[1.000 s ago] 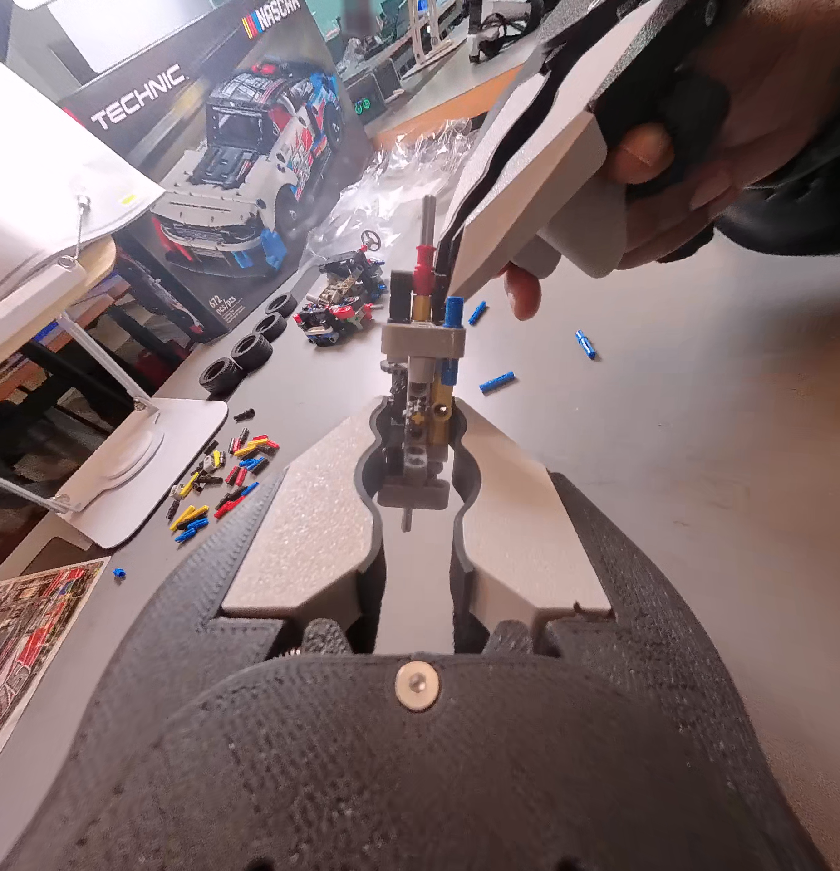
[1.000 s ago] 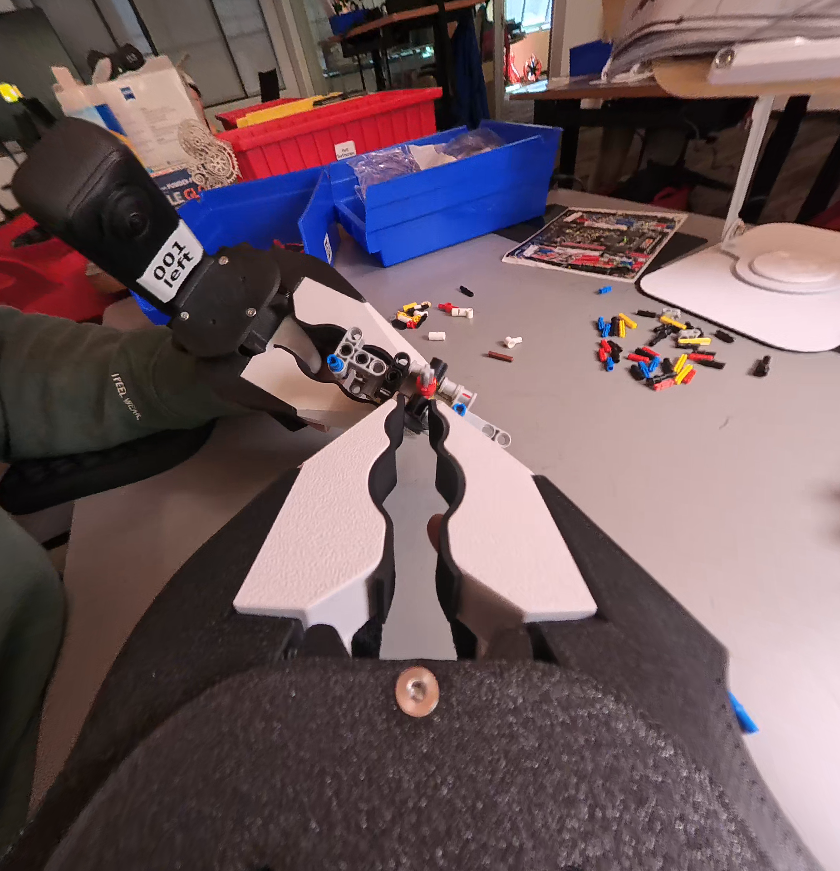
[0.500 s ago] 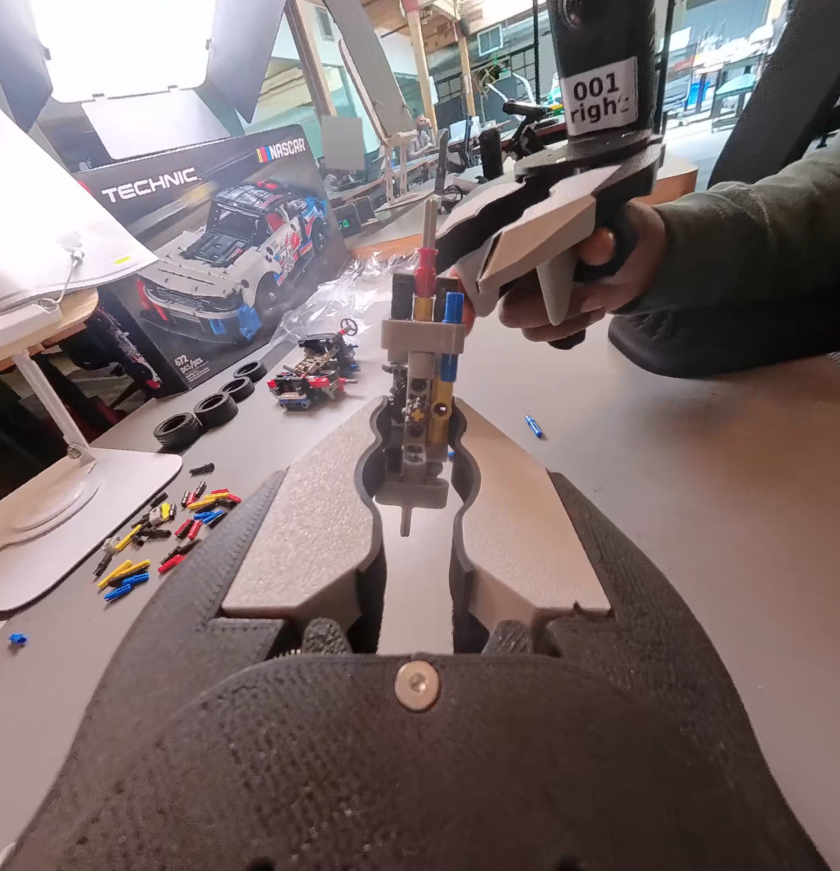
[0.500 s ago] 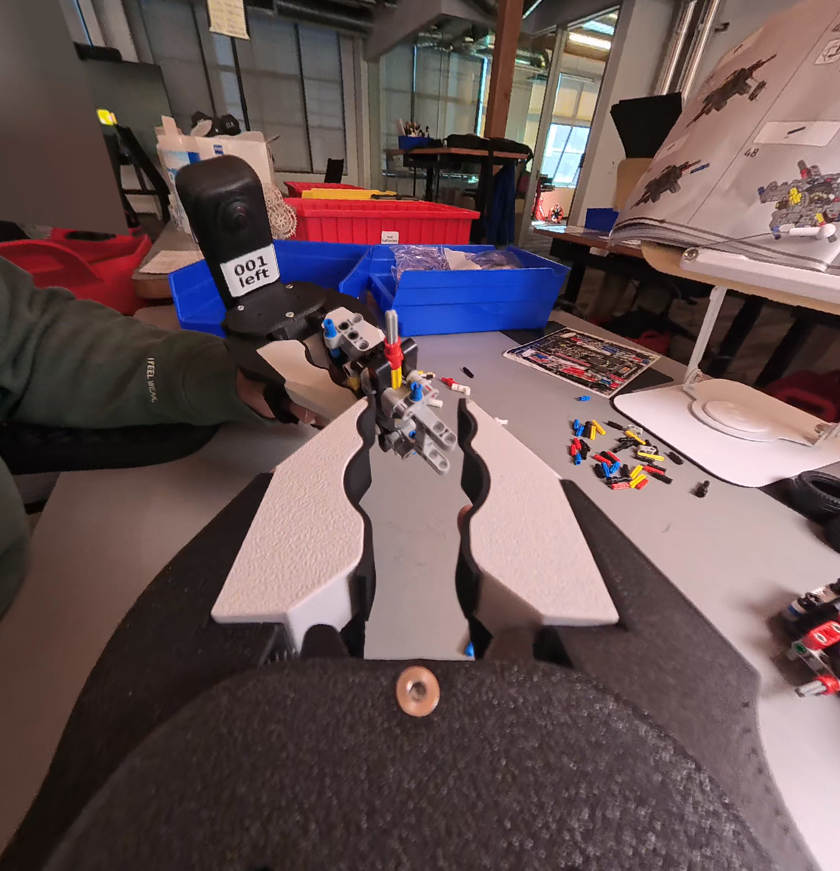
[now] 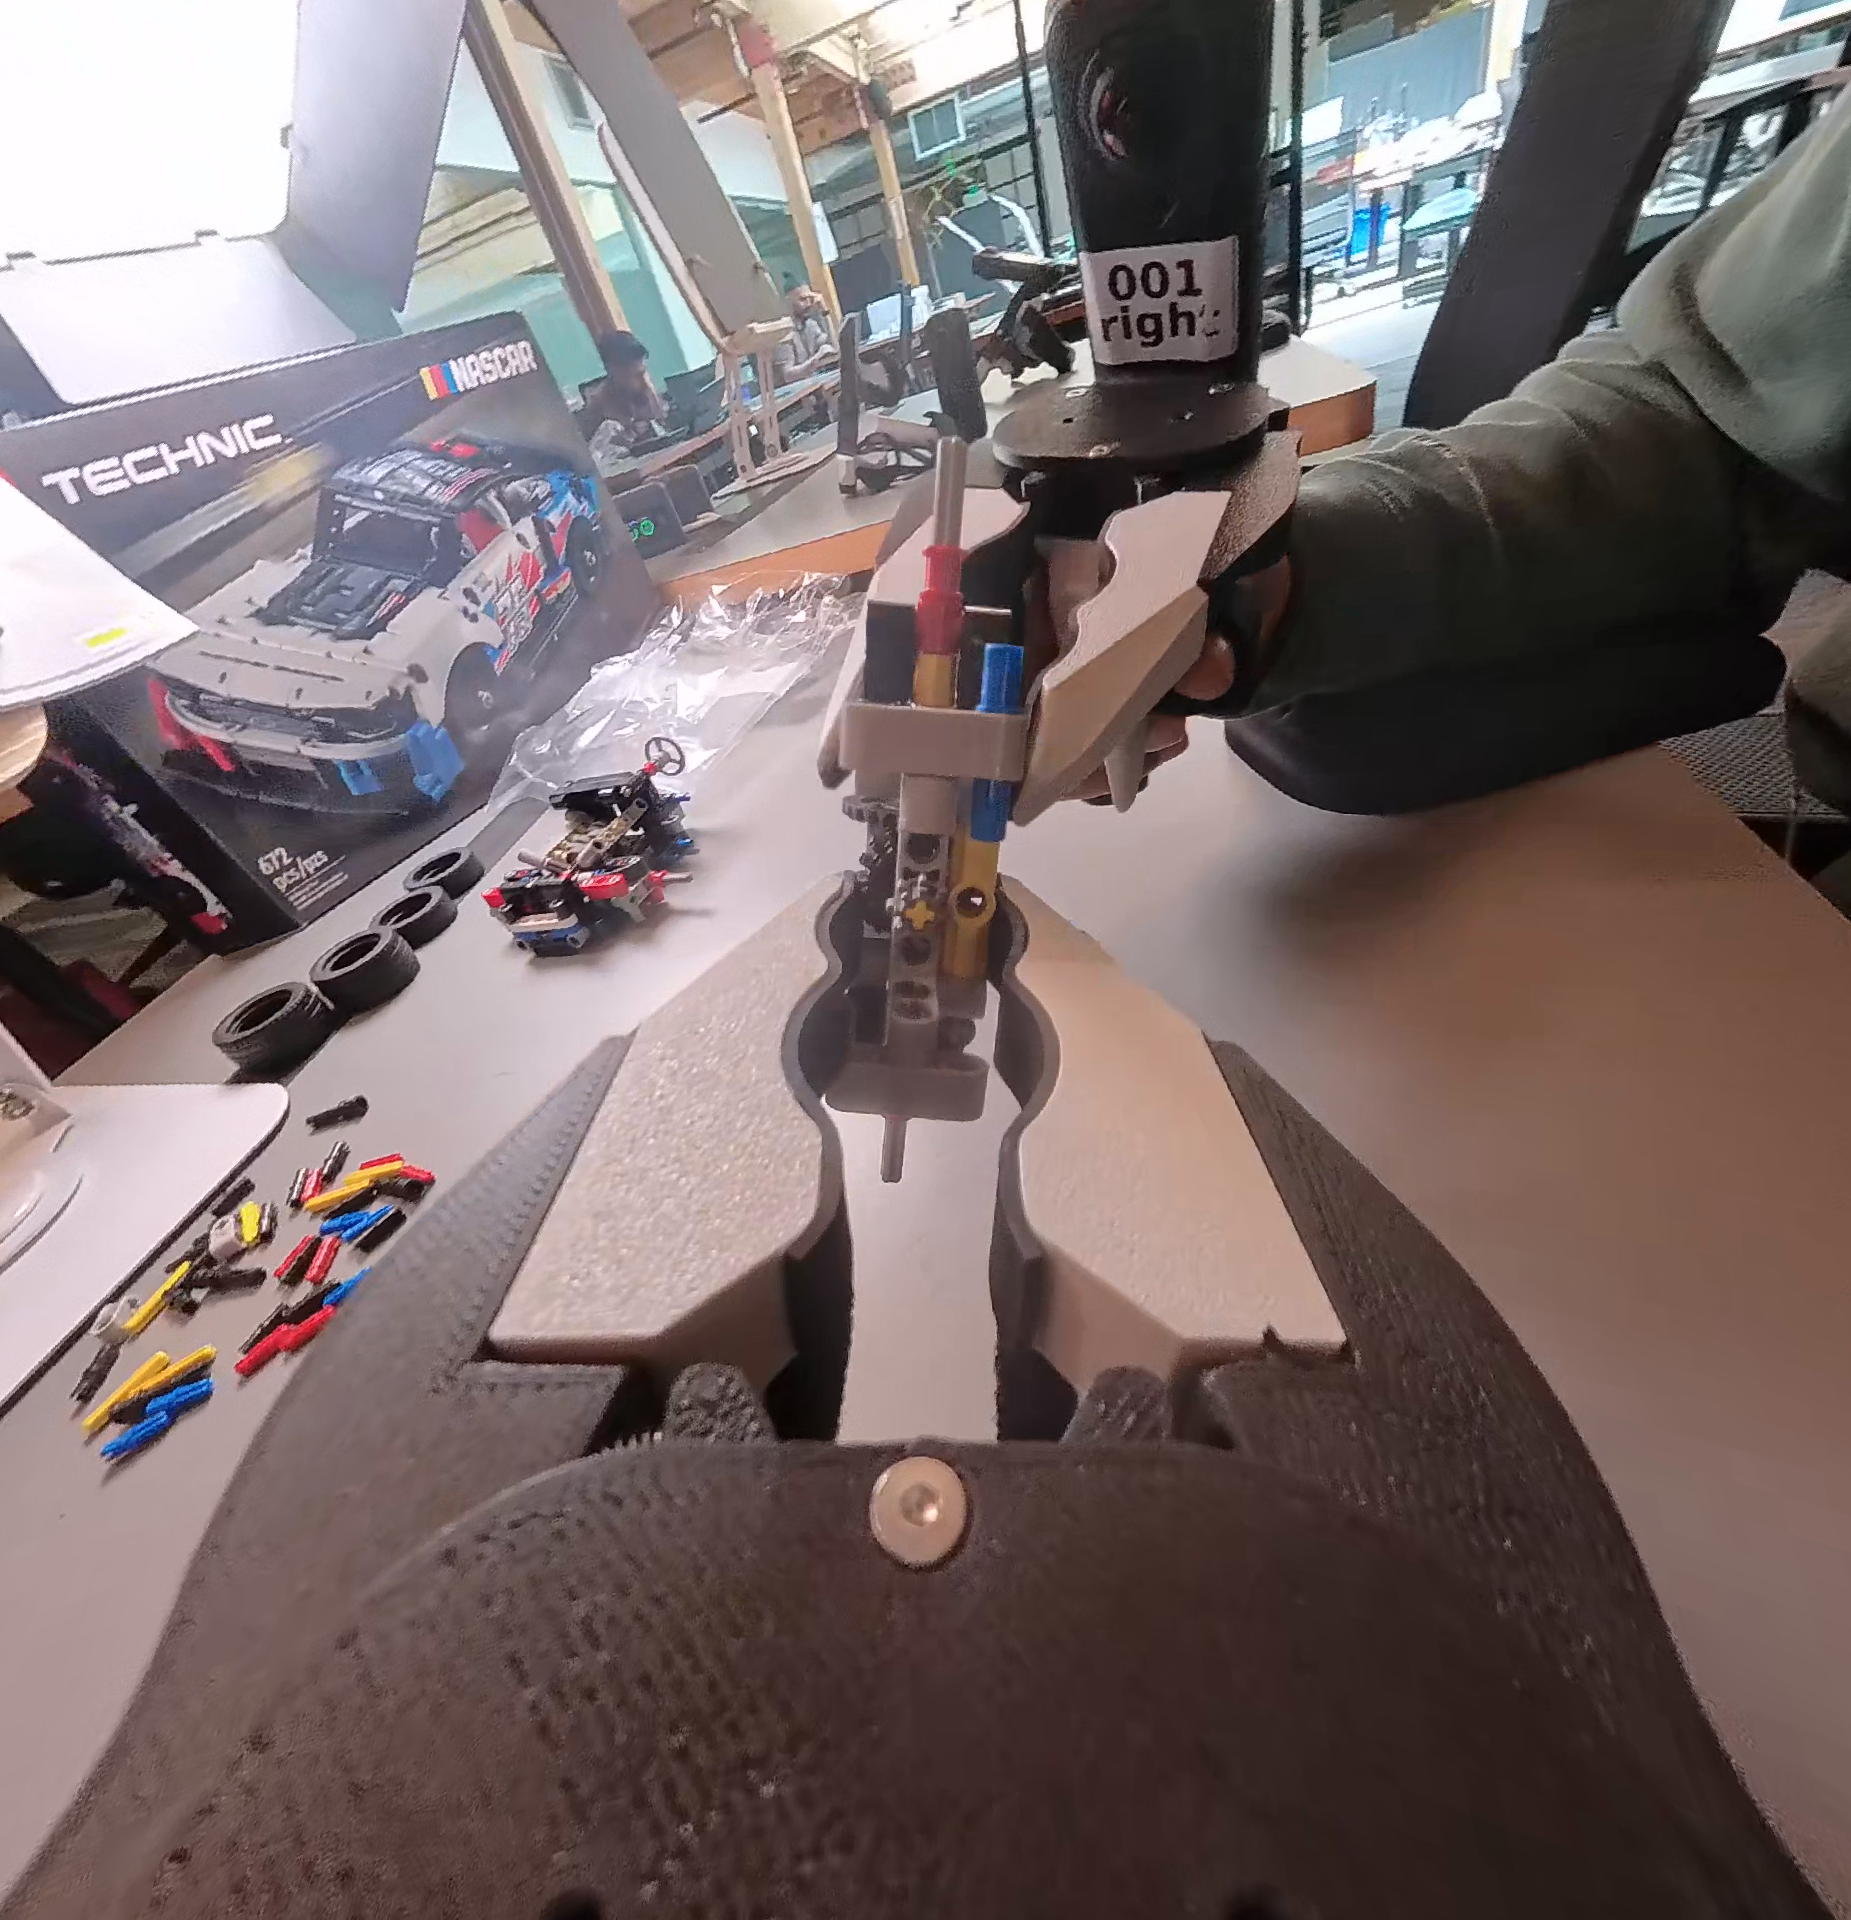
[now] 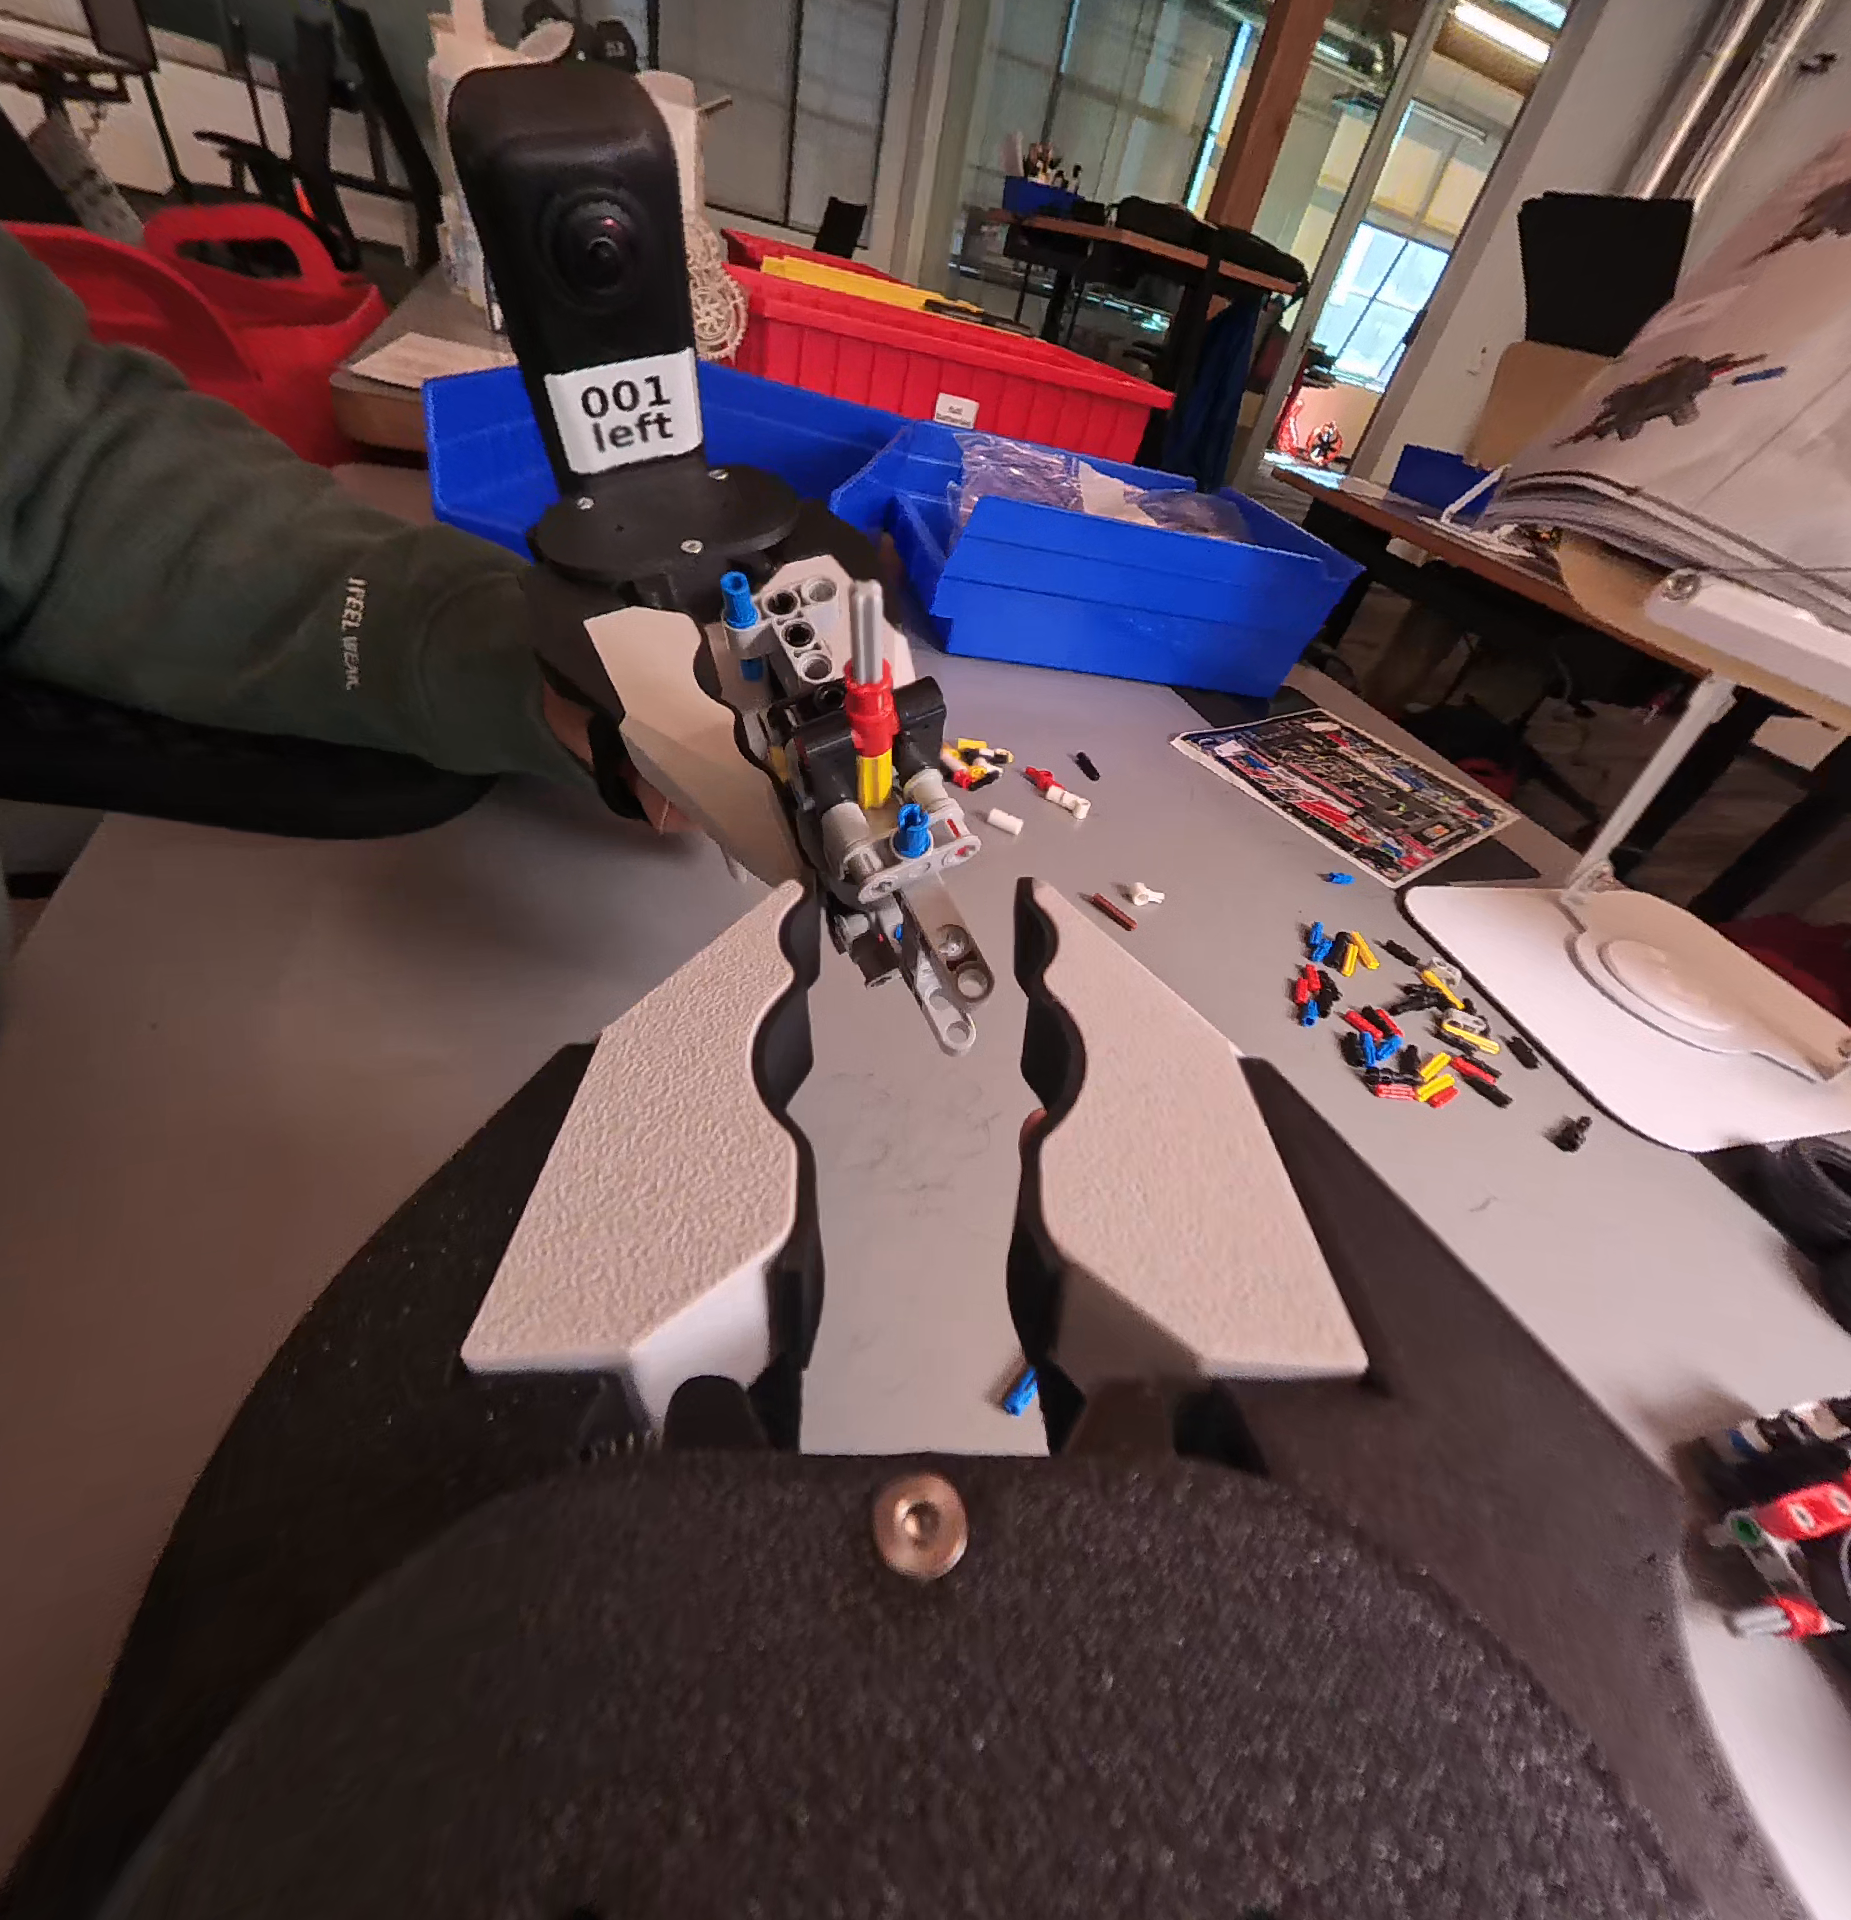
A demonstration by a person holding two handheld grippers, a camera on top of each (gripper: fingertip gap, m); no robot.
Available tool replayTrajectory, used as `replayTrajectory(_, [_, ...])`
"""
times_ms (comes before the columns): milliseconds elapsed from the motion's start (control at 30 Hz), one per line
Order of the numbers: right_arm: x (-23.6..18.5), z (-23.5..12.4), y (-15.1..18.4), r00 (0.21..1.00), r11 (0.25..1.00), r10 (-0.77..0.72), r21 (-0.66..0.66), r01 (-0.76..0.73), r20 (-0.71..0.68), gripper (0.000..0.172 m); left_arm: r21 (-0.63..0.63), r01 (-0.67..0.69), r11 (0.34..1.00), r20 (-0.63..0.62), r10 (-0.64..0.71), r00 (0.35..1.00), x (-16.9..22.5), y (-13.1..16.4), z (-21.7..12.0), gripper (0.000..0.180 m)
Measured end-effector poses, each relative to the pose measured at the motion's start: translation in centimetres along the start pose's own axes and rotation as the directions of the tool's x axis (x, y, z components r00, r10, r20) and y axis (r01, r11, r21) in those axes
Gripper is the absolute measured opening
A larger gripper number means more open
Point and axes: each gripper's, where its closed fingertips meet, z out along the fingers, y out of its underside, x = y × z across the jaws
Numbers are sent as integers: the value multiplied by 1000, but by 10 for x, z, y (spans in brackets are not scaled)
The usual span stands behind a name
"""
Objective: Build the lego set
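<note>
My left gripper (image 5: 921, 914) is shut on a small grey, black and yellow brick assembly (image 5: 931, 862) and holds it upright above the grey table (image 5: 1420, 1039). A grey axle with a red bush and a blue pin stick out of its top. My right gripper (image 6: 910, 904) is open. Its fingertips stand on either side of the assembly (image 6: 869, 790) with a gap at the right pad, and nothing is in its grasp. In the left wrist view the right gripper's fingers (image 5: 1118, 644) flank the assembly's top. A person's hand holds each gripper.
A car kit box (image 5: 308, 603), loose tyres (image 5: 365, 961), a partly built chassis (image 5: 588, 862) and loose coloured pins (image 5: 256, 1278) lie to the left. Blue bins (image 6: 1108, 561), a red bin (image 6: 931, 364), a sticker sheet (image 6: 1347, 790) and a white stand base (image 6: 1648, 997) sit beyond.
My right gripper was nearly shut at the assembly's red bush a second ago and has opened wide. Both grippers tilted more upright and the assembly now stands vertical in my left gripper.
</note>
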Motion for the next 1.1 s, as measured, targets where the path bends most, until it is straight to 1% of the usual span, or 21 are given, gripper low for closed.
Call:
replayTrajectory(67, [-6,0,-1,999,999,-48,5,48,14,27,13,-28,1000,-17,28,999,5,-2,0,21])
replayTrajectory(200, [-11,-1,-5,990,990,-138,18,138,4,24,37,-47,998,-39,49,998,8,-5,-1,21])
replayTrajectory(267, [-11,-1,-4,982,982,-190,7,190,-12,23,23,-66,998,-29,66,997,7,-3,-1,21])
replayTrajectory(333, [-13,-1,-3,973,973,-230,-5,230,-19,17,0,-92,996,-14,92,996,6,1,-1,21])
replayTrajectory(433, [-13,1,-1,958,958,-285,-29,284,-40,17,-20,-103,994,-9,103,995,5,5,0,21])
replayTrajectory(633, [-13,1,2,958,958,-285,-37,283,-35,17,-33,-100,994,-10,100,995,5,8,0,21])
replayTrajectory(1100, [-13,-1,-2,961,962,-275,-19,274,-34,18,-11,-91,996,-15,91,996,6,5,0,21])
